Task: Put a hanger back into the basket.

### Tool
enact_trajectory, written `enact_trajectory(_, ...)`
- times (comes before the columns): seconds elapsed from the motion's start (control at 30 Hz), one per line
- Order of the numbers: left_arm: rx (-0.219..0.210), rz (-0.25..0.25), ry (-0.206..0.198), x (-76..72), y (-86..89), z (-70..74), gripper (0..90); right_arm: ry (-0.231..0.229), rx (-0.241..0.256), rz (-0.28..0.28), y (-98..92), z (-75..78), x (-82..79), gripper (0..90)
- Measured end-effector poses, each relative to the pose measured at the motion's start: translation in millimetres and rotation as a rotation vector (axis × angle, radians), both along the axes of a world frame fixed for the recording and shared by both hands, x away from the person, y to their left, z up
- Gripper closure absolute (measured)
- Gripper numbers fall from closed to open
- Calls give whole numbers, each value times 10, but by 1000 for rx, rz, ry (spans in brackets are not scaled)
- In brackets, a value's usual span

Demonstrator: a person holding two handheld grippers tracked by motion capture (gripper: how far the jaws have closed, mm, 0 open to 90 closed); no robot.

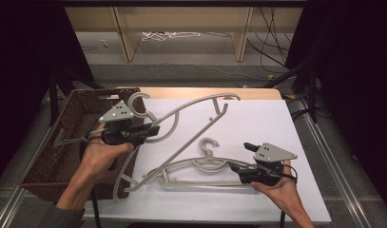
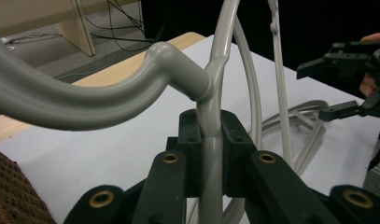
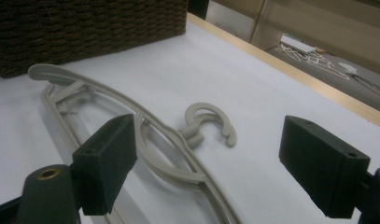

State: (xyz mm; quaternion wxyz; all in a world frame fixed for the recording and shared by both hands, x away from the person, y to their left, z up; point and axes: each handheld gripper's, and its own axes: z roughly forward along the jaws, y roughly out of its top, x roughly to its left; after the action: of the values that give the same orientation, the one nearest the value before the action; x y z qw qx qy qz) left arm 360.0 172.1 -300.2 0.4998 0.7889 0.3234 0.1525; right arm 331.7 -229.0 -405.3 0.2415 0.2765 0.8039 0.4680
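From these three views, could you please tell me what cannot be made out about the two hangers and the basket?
- Held hanger: in the left gripper view, the left gripper has its fingers covering the clamped stretch.
- Basket: the high view hides part of its inside behind the left hand; its contents cannot be told.
- Flat hanger: the right gripper view's bottom edge cuts off its near end.

Even, soft overhead light brightens the white tabletop; surroundings fall black, and close foreground parts blur.
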Motion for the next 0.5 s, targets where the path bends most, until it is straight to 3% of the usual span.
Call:
enact_trajectory(0.2, 36, 62, -31, 67, 239, 161, 810, -2, 1, 1, 10, -27, -4, 201)
enact_trajectory(0.5, 90, 187, -40, 229, 687, 186, 811, 10, -9, 5, -11, -41, -15, 201)
